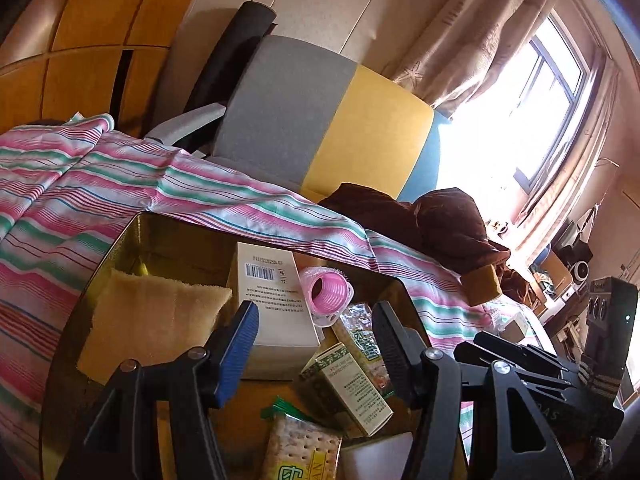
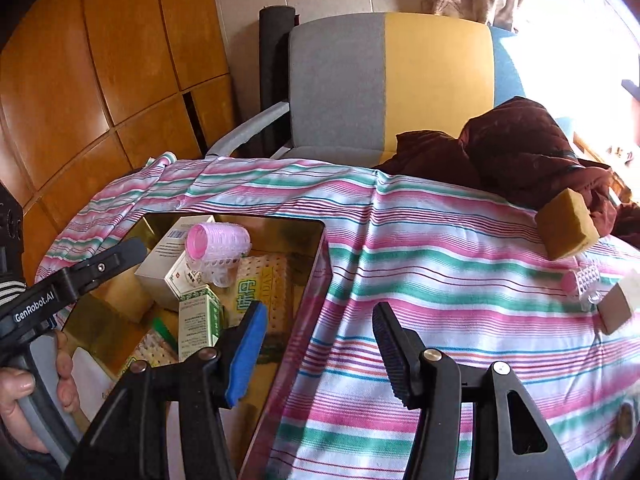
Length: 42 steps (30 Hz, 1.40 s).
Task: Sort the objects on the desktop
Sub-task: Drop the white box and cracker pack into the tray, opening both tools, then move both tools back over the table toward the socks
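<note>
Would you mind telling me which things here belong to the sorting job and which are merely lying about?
Job: gold tin, pink roller and boxes inside it; brown sponge, second roller and pale block on the striped cloth.
Lying about: chair, dark red garment, curtain.

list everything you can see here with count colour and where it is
tin tray: 1, gold, on the striped cloth
striped cloth: 1, pink, green and white, over the table
hair roller: 1, pink, in the tray on the boxes
second hair roller: 1, pink, on the cloth at right
white box: 1, in the tray
green-and-white boxes: 2, in the tray
cracker packs: at least 2, in the tray
sponge: 1, yellow, in the tray
sponge blocks: 2, tan, on the cloth
chair: 1, grey, yellow and blue, behind the table
garment: 1, maroon, on the chair
left tool: open, over the tray
right tool: open, over the tray edge
hand: 1, holding the left tool
</note>
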Motion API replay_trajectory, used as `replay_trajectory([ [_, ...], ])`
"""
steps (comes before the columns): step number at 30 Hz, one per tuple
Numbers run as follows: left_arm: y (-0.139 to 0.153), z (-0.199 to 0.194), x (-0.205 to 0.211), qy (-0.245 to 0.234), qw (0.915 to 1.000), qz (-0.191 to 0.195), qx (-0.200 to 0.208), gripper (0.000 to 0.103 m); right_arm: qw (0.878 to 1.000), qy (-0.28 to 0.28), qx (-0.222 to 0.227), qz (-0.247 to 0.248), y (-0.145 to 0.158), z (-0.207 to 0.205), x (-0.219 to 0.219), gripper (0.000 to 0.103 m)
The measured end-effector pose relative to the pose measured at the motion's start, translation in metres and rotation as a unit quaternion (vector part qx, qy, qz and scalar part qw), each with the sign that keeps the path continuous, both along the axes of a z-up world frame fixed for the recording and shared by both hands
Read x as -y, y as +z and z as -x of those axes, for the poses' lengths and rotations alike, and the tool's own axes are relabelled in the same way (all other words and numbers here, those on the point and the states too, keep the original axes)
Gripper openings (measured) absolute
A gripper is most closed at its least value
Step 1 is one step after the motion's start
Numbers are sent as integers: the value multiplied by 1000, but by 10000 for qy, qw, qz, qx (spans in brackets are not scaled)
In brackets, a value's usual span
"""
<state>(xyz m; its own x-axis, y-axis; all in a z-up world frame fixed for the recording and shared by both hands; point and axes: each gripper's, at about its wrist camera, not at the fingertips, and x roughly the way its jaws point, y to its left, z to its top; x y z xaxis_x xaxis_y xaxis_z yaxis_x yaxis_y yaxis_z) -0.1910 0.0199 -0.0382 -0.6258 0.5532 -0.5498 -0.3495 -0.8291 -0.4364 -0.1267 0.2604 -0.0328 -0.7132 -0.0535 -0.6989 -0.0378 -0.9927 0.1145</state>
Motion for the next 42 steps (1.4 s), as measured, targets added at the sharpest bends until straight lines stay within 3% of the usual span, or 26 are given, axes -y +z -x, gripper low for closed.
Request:
replay_trajectory([
  [9,15,-29,-19,-8,9996,207,-198,60,9974,-644,-196,248,-8,-76,-70,62],
  [17,52,-69,-89,-854,9927,597,-600,64,9838,-1749,-252,303,-30,-165,-160,63],
  [20,49,-93,-132,-1430,9843,773,-686,64,9704,-2357,-320,427,-34,-207,-201,63],
  [25,25,-135,-212,-2481,9610,1032,-658,65,9425,-3281,-588,241,-22,-272,-250,66],
  [30,4,-166,-274,-3232,9387,1102,-467,65,9214,-3830,-660,-52,-17,-305,-277,74],
  [37,-6,-182,-326,-3697,9186,1344,-382,65,9126,-4052,-537,77,-39,-311,-294,76],
  [42,-12,-183,-356,-3913,9085,1428,-336,69,9074,-4117,-822,179,-47,-311,-295,79],
])
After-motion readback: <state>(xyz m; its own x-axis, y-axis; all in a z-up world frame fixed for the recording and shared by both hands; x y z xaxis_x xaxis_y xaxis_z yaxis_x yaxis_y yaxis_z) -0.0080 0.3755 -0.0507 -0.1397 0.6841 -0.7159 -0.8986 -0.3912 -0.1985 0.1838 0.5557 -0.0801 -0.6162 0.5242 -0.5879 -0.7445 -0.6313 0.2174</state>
